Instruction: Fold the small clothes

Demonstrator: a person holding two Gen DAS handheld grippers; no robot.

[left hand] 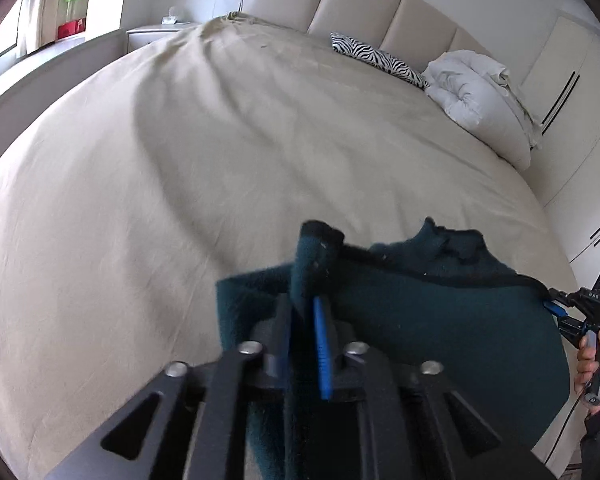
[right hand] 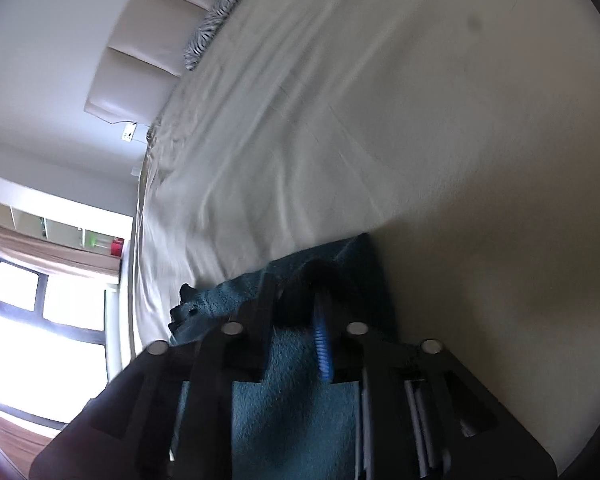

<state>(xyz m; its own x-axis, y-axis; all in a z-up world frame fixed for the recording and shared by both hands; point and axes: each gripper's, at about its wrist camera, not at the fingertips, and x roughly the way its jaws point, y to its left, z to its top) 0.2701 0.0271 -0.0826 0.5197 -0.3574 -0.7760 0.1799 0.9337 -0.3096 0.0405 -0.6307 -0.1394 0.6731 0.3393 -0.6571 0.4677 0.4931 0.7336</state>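
At the bottom centre of the left wrist view, the left gripper [left hand: 306, 312] has a fold of the dark teal garment [left hand: 440, 320] between its slightly parted jaws; whether the pads press on it I cannot tell. The garment spreads to the lower right over the beige bed sheet [left hand: 180, 160]. At the right edge a hand [left hand: 590, 364] holds the right gripper [right hand: 300, 312], cloth between its jaws too, grip unclear. Further up lie a zebra pillow [left hand: 376, 56] and a white duvet [left hand: 480, 96] against the headboard [left hand: 360, 0].
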